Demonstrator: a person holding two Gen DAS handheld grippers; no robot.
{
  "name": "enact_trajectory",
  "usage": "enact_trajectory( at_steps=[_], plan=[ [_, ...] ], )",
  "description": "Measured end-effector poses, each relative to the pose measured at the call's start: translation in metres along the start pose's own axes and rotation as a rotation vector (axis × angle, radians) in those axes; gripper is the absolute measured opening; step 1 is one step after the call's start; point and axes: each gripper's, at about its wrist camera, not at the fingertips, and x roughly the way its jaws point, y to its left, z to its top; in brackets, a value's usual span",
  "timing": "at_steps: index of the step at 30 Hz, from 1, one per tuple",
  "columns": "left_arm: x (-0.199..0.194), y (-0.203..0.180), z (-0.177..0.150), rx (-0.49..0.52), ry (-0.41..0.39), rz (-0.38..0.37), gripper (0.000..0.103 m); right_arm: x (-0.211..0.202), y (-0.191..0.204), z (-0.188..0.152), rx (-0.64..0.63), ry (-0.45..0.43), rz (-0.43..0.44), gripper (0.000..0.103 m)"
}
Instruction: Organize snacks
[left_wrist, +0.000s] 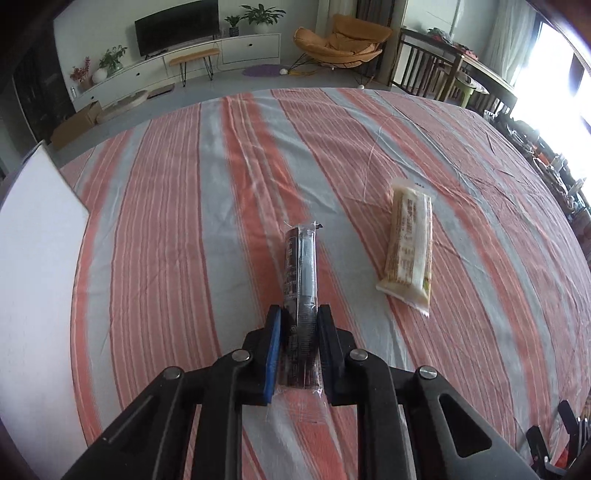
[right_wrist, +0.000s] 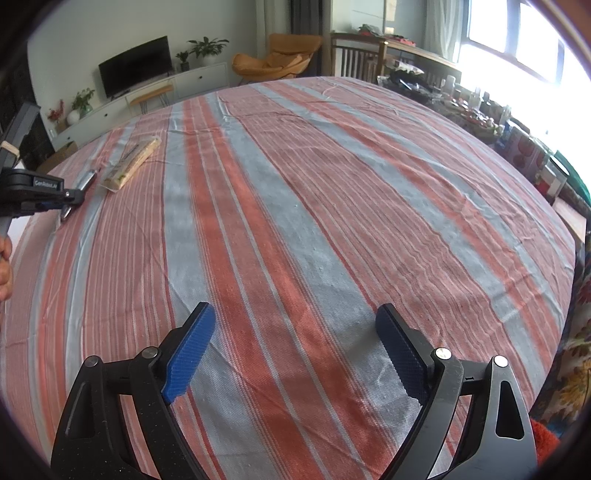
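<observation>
Dark snack bar (left_wrist: 300, 295) clamped lengthwise between left gripper (left_wrist: 299, 317) fingers, on the striped tablecloth (left_wrist: 166, 221); yellow snack pack (left_wrist: 408, 249) lies just to its right. Right gripper (right_wrist: 295, 332) spread wide, holding nothing. Bar's label unreadable.

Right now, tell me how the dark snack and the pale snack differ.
The dark snack is clamped in the left gripper; the pale snack lies free on the cloth. The dark snack looks narrower, the pale snack wider and flatter. Both are long sealed packets pointing roughly the same way.
</observation>
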Motion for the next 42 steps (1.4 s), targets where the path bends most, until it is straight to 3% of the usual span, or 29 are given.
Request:
enact_trajectory(
  at_steps=[4, 11, 15, 16, 19, 24, 26, 42],
  plan=[
    [-0.021, -0.010, -0.040, -0.003, 0.019, 0.051, 0.018, 0.000, 0.000, 0.000, 0.000, 0.000, 0.000, 0.091],
    [-0.064, -0.027, -0.121, -0.003, 0.002, 0.035, 0.018, 0.000, 0.000, 0.000, 0.001, 0.000, 0.000, 0.091],
    [-0.072, -0.028, -0.140, 0.000, -0.040, 0.032, 0.021, 0.000, 0.000, 0.000, 0.001, 0.000, 0.000, 0.091],
    [-0.071, -0.027, -0.140, -0.007, -0.046, 0.021, 0.030, 0.000, 0.000, 0.000, 0.000, 0.000, 0.000, 0.091],
    [-0.066, -0.024, -0.140, -0.016, -0.063, 0.010, 0.087, 0.000, 0.000, 0.000, 0.000, 0.000, 0.001, 0.091],
    [-0.058, -0.022, -0.142, 0.005, -0.103, 0.061, 0.095, 0.000, 0.000, 0.000, 0.000, 0.000, 0.000, 0.091],
    [-0.056, -0.022, -0.141, 0.002, -0.100, 0.068, 0.103, 0.000, 0.000, 0.000, 0.000, 0.000, 0.000, 0.091],
    [-0.054, -0.024, -0.142, -0.004, -0.121, 0.074, 0.103, 0.000, -0.001, 0.001, 0.000, 0.000, 0.001, 0.091]
  ],
)
